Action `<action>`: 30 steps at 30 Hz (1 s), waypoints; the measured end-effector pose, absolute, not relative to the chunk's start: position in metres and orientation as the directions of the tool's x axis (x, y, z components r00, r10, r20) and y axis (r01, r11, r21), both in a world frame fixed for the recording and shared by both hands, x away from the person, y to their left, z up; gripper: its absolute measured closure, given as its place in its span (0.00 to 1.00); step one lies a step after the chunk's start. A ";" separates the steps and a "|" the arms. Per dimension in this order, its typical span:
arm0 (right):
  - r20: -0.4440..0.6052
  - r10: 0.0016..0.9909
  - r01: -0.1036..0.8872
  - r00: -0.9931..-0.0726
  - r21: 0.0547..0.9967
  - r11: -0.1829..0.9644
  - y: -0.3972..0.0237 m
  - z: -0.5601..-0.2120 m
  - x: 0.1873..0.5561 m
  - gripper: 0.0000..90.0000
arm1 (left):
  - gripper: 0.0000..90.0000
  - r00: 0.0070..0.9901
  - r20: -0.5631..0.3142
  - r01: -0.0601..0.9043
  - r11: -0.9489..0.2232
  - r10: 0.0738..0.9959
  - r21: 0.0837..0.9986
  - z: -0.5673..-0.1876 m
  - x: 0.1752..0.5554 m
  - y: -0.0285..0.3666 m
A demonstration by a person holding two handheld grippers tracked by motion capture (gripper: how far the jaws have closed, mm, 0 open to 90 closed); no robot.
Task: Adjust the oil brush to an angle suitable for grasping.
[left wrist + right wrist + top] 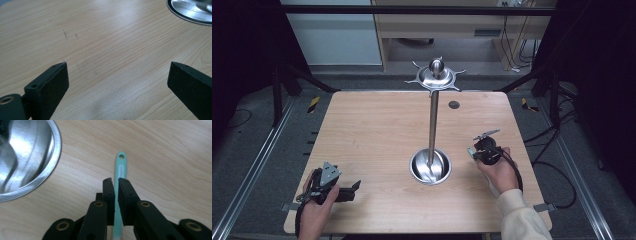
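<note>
A slim teal plastic handle point(121, 166) with a hole at its far end sticks out between the two black jaws of my right gripper point(116, 181), which are shut on it; its other end is hidden under the gripper. In the high view the right gripper point(477, 150) is just right of the metal stand's round base point(430, 167), with a bit of the teal handle point(470, 151) showing at its left. My left gripper point(117, 75) is open over bare wood with nothing between its jaws. From above, the left gripper point(354, 187) lies at the table's front left.
The shiny stand has a tall pole point(433, 120) and a disc with hooks point(435, 75) on top. Its base rim point(53, 157) lies close to the left of the right gripper, and the same base point(192, 10) shows far right of the left gripper. A dark round hole point(454, 104) marks the table's back.
</note>
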State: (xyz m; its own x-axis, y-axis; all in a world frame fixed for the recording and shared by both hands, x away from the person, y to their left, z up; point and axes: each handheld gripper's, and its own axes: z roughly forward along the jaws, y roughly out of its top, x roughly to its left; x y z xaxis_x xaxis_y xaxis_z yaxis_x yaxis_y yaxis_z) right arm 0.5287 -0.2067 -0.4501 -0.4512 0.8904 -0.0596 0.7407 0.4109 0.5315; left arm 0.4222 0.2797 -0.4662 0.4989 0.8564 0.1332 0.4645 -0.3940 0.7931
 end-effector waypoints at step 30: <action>-0.029 0.893 0.866 -0.450 0.229 0.444 -0.214 -0.458 0.533 0.79 | 0.04 0.513 0.134 0.458 -0.403 0.848 0.792 -0.466 0.422 0.277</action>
